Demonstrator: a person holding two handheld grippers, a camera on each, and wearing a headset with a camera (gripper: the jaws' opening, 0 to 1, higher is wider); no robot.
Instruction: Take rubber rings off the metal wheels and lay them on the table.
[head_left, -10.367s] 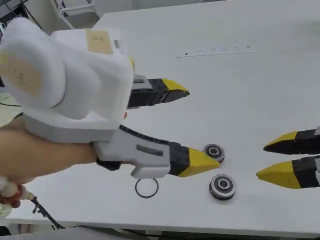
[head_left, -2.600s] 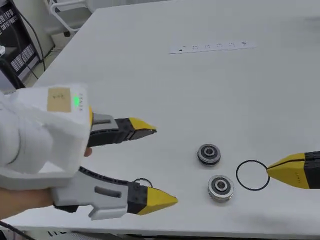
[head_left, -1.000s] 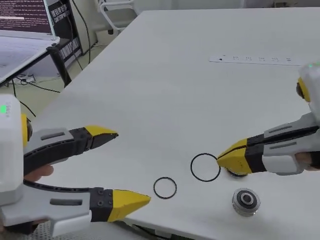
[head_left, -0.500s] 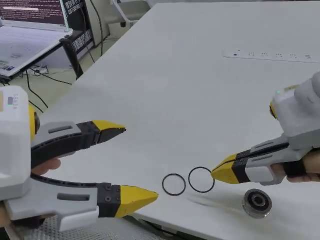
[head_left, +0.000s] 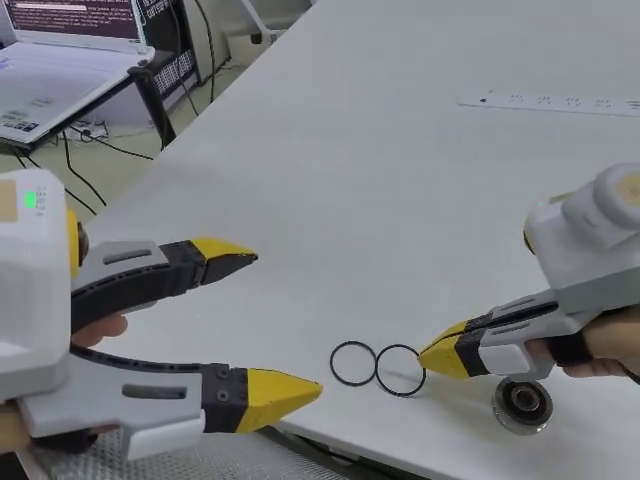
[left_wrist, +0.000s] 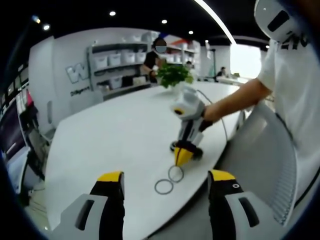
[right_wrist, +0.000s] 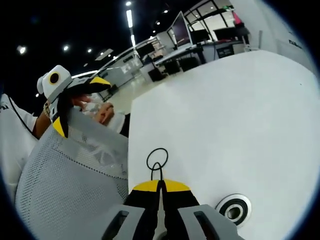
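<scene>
while right tongs (head_left: 428, 356) clench rubber ring (head_left: 398, 347) near table (head_left: 380, 200) edge, left tongs (head_left: 287, 322) gape released, straddling edge.

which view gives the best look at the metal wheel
The right gripper view: the metal wheel lies close and whole, its dark hub clear. The head view shows it smaller, near the bottom edge. In the left gripper view the right hand-held gripper mostly hides it.

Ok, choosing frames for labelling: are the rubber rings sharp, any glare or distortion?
Head view: both thin black rubber rings crisp on the evenly lit white table. Left gripper view: fisheye bends the table edge, window glare upper right, rings tiny. Right gripper view: dim room, bright ceiling lights.
</scene>
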